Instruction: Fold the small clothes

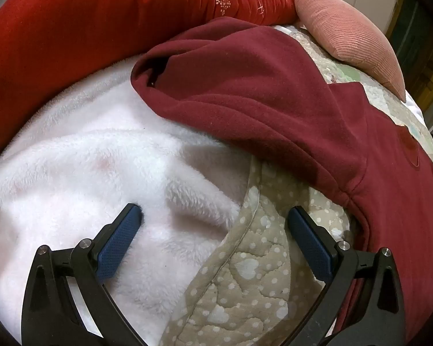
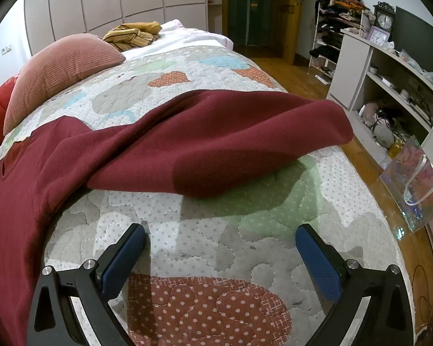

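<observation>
Even indoor light, soft shadows, strong fisheye bending, dark corners

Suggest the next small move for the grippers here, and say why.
Probably bring the right gripper forward to the near edge of the maroon garment and close on it. Both grippers are open and hold nothing; the left gripper hangs over the white fleece blanket beside it. The garment lies rumpled and unfolded across the quilt.
</observation>
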Demonstrator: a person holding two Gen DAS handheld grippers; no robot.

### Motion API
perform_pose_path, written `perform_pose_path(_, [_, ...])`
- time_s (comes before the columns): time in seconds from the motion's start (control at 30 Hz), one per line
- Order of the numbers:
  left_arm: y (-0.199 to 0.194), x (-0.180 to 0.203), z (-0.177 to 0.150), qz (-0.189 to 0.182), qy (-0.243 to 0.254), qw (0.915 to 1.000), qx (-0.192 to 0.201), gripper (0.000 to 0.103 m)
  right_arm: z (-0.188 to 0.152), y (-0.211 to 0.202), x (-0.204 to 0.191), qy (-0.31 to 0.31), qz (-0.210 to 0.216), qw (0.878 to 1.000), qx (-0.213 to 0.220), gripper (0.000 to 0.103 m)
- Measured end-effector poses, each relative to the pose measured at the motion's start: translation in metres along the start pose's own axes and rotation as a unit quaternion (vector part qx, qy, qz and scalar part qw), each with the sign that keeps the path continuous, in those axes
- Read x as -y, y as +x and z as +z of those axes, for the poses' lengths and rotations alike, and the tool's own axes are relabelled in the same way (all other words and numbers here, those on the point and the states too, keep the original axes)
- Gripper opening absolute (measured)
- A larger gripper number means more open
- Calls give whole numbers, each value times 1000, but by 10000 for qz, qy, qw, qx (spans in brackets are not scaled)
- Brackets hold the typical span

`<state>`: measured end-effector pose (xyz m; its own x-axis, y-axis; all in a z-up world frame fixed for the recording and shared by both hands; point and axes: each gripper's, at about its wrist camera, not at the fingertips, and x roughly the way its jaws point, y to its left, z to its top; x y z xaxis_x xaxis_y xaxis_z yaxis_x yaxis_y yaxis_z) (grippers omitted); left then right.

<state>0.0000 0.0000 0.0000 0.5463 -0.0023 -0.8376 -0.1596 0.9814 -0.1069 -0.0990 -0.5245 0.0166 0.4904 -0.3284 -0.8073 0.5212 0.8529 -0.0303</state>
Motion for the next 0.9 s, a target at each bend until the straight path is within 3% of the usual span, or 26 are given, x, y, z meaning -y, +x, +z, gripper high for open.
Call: perform_pose_path(0.9, [1, -3, 3, 9, -3, 10000, -15, 102, 1, 1, -2, -47, -85, 9999, -23, 103])
